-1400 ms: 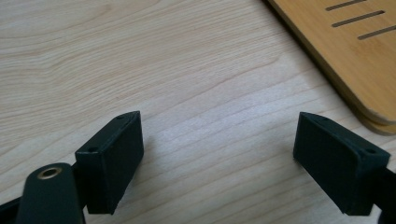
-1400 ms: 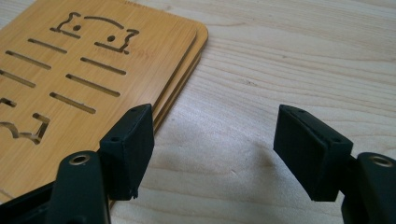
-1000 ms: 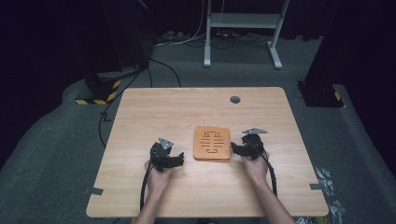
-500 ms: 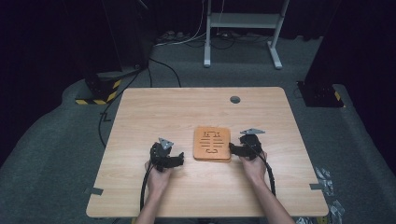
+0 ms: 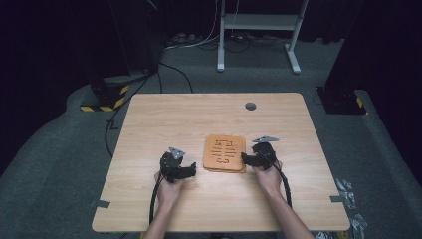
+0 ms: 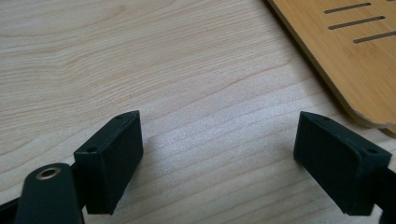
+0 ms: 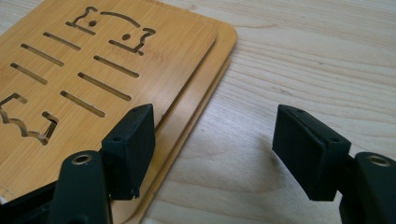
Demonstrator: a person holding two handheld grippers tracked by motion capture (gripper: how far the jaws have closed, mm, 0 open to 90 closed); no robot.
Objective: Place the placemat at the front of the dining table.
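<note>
Landmark = the bamboo boards, two thin slotted slabs stacked flat on the worktop, sitting a bit right of its centre and toward the person's edge.

Left of the boards: left gripper is resting low on the worktop, near the stack's left edge but apart from it. In the left gripper view its fingers are standing wide w/ nothing between them, only bare wood grain; the boards' rounded corner is lying just beyond the far finger, not touching.

At the boards: in the right gripper view the top slab is sitting slightly offset on the lower one, so a lip of the lower slab is showing along the right edge. Cut-out slots and a little face pattern are running through the top slab.

Right of the boards: right gripper is hovering at the stack's right edge, fingers wide; one finger is sitting over the lip, the other over bare worktop. Nothing gripped.

Handling, my read: prob. light, stiff, hard; smooth finish so likely slippery against the pads, and top slab may slide off the lower one. Lying flat, so little to bite on. Best hold looks like pinching an edge across the thickness, at the offset lip or an overhanging corner, after tipping it up. Slots are looking too narrow for a finger.
</note>
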